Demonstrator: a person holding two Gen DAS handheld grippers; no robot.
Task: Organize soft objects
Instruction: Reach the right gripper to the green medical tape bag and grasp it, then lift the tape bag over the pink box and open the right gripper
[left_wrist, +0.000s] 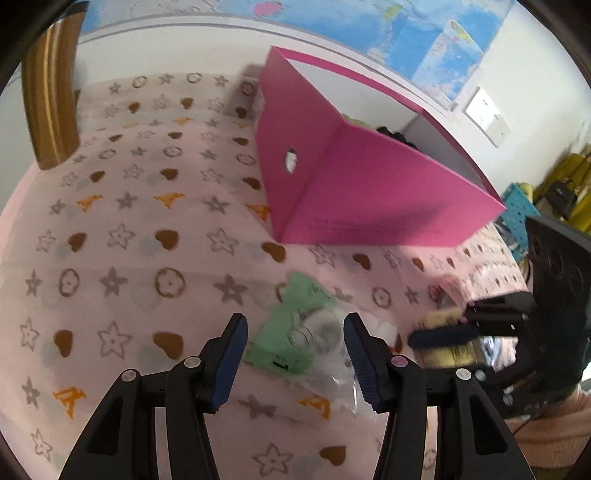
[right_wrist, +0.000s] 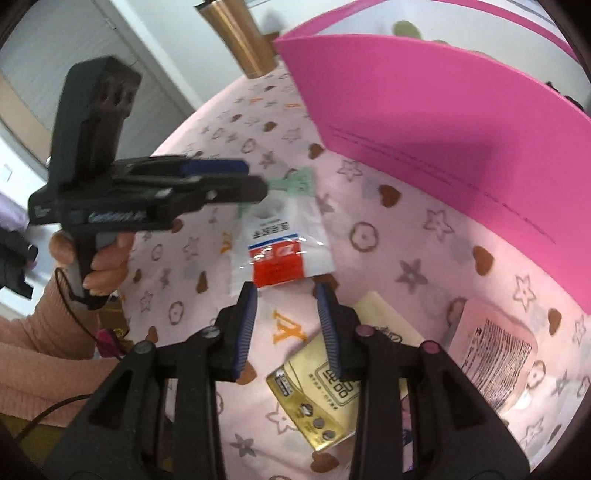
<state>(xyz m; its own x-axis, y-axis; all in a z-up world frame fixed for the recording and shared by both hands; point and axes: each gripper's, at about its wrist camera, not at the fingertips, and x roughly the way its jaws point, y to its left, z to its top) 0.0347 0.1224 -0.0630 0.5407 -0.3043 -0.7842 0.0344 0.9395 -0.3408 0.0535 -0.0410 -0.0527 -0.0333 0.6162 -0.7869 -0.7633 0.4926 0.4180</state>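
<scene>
two claws hang parted over the pink patterned surface (left_wrist: 122, 258), neither gripping anything. left claw (left_wrist: 295, 363) sits above a green-and-clear packet (left_wrist: 291, 332); right claw (right_wrist: 286, 328) above a gold packet (right_wrist: 317, 402), near a white-and-red packet (right_wrist: 280, 251). magenta box (left_wrist: 369, 192) stands behind.

left gripper (left_wrist: 295, 354) hovers open-jawed over green packet (left_wrist: 291, 332).

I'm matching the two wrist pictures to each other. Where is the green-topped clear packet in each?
Left wrist: green-topped packet low centre, seen between the left gripper's open fingers.
Right wrist: same packet centre, just beyond the right gripper's fingertips.
Shared landmark: pink box behind it.
</scene>
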